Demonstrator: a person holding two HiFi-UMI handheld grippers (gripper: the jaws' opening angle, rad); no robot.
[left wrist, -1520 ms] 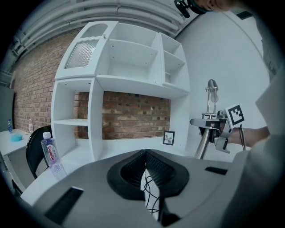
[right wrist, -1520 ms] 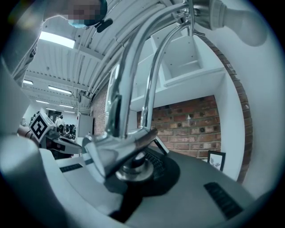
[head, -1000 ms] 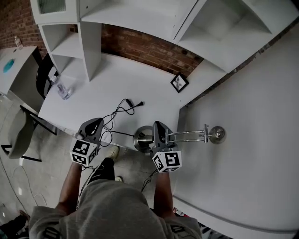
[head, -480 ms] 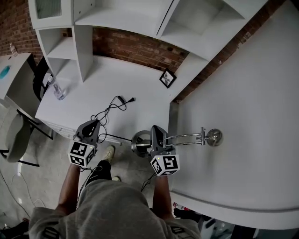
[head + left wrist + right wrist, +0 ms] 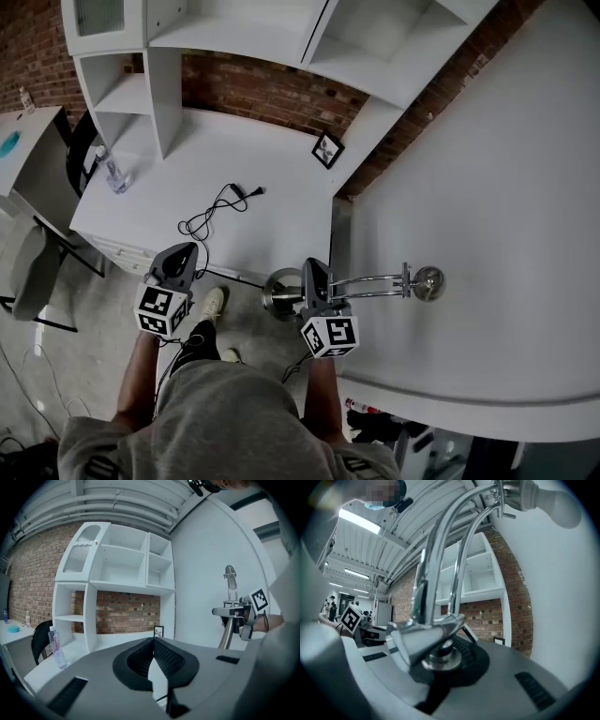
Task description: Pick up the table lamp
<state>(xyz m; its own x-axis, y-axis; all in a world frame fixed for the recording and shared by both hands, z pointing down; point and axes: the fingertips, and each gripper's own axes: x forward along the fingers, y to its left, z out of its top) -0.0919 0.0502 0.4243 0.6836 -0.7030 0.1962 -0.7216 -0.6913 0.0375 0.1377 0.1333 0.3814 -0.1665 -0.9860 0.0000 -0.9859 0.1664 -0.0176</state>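
The chrome table lamp hangs in the air at the desk's front edge, with its round base [image 5: 281, 292] toward me and its double arm [image 5: 375, 281] reaching right to the head [image 5: 429, 278]. My right gripper [image 5: 312, 277] is shut on the lamp's stem just above the base. In the right gripper view the stem joint [image 5: 427, 641] sits between the jaws of the right gripper [image 5: 440, 654] and the bulb [image 5: 555, 504] shows at top right. The lamp's black cord [image 5: 208, 223] trails over the white desk [image 5: 272, 202]. My left gripper [image 5: 178, 260] is shut and holds nothing. The left gripper [image 5: 153, 641] points toward the shelves.
A white shelf unit [image 5: 141, 84] stands on the desk against the brick wall. A small picture frame [image 5: 326, 148] and a water bottle [image 5: 113, 174] stand on the desk. A black chair [image 5: 77, 150] is at the left. A white wall [image 5: 487, 216] fills the right.
Both grippers and the lamp have drawn back from the desk toward me. The lamp base now hangs past the desk's front edge, and more of the cord is stretched out.
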